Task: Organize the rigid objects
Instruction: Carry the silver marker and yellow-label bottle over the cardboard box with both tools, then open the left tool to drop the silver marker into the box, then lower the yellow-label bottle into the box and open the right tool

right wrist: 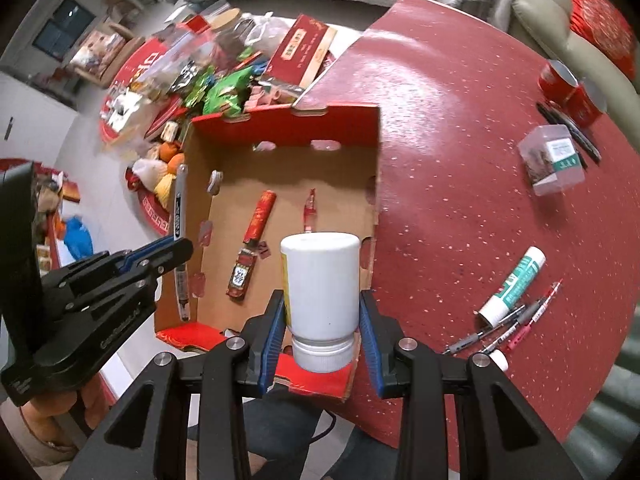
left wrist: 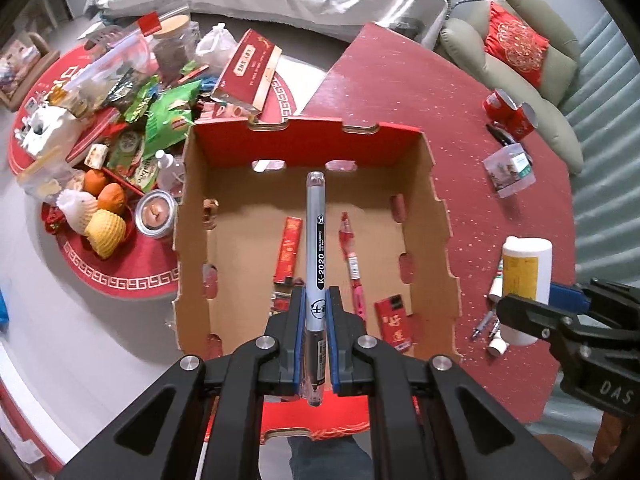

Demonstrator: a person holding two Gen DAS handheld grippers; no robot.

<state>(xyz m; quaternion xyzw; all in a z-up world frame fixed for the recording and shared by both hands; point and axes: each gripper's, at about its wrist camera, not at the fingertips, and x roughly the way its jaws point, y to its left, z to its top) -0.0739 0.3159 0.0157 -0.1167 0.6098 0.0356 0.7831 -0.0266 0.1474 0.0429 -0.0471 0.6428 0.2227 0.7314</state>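
My left gripper (left wrist: 316, 300) is shut on a grey K-2020 pen (left wrist: 315, 240) and holds it above the open cardboard box (left wrist: 308, 146). The pen and left gripper (right wrist: 176, 246) also show at the left of the right wrist view, over the box's left wall. My right gripper (right wrist: 322, 308) is shut on a white bottle (right wrist: 322, 284) with its cap toward the camera, above the box's near right corner (right wrist: 372, 216). The bottle (left wrist: 526, 272) shows at the right of the left wrist view. Inside the box lie a red stick (left wrist: 289, 248), a red pen (left wrist: 352, 264) and a small red pack (left wrist: 394, 322).
The box stands on a red speckled table (right wrist: 460, 140). On the table lie a glue stick (right wrist: 514, 284), several pens (right wrist: 512, 324), a clear plastic box (right wrist: 554, 160) and red cups (right wrist: 568, 92). A low table with snacks and fruit (left wrist: 120, 128) is at the left.
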